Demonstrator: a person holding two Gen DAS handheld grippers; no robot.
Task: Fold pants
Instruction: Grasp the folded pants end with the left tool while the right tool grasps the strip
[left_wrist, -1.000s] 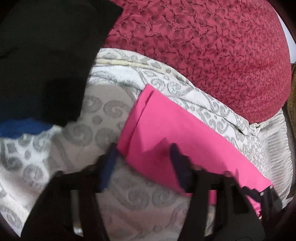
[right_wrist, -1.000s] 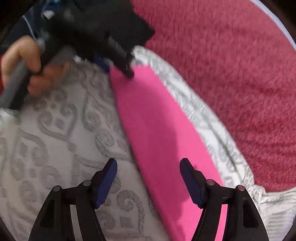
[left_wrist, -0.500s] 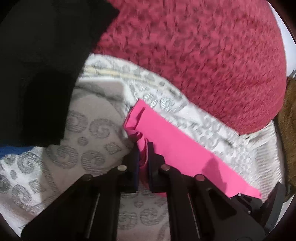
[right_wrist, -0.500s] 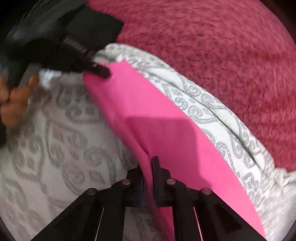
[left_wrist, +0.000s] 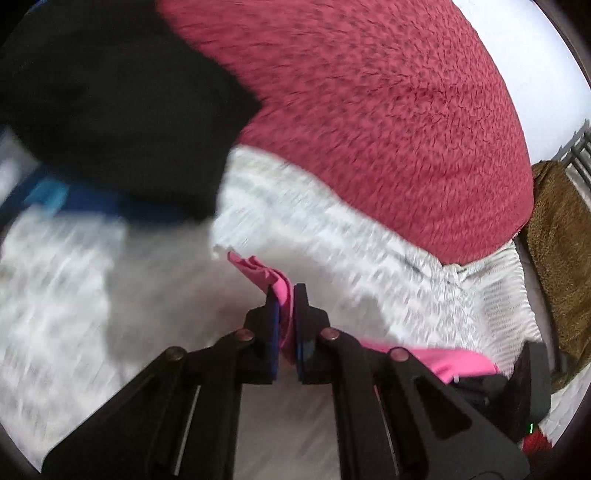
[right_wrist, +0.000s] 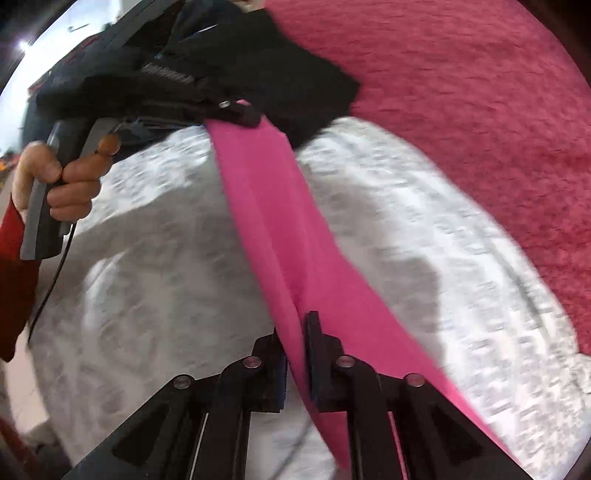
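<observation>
The bright pink pants (right_wrist: 266, 206) hang as a long folded strip above the white patterned bed cover (right_wrist: 147, 258). In the right wrist view my right gripper (right_wrist: 295, 325) holds the near end, with the cloth between its pads while the jaws ease open a little. At the top, my left gripper (right_wrist: 240, 110) pinches the far end, held by a person's hand (right_wrist: 62, 177). The left wrist view shows my left gripper (left_wrist: 286, 295) shut on a bunched pink corner (left_wrist: 269, 275). More pink cloth (left_wrist: 443, 360) trails to the lower right. Both views are blurred.
A dark red textured blanket (left_wrist: 369, 110) fills the back and right. A black garment (left_wrist: 110, 103) lies at the upper left over blue cloth (left_wrist: 85, 199). Brown fabric (left_wrist: 554, 258) sits at the far right edge. The white bed cover (left_wrist: 74, 295) spreads below.
Both grippers went from open over the flat pink pants to shut on its ends. They rose, and the pants now hang stretched between them off the bed cover.
</observation>
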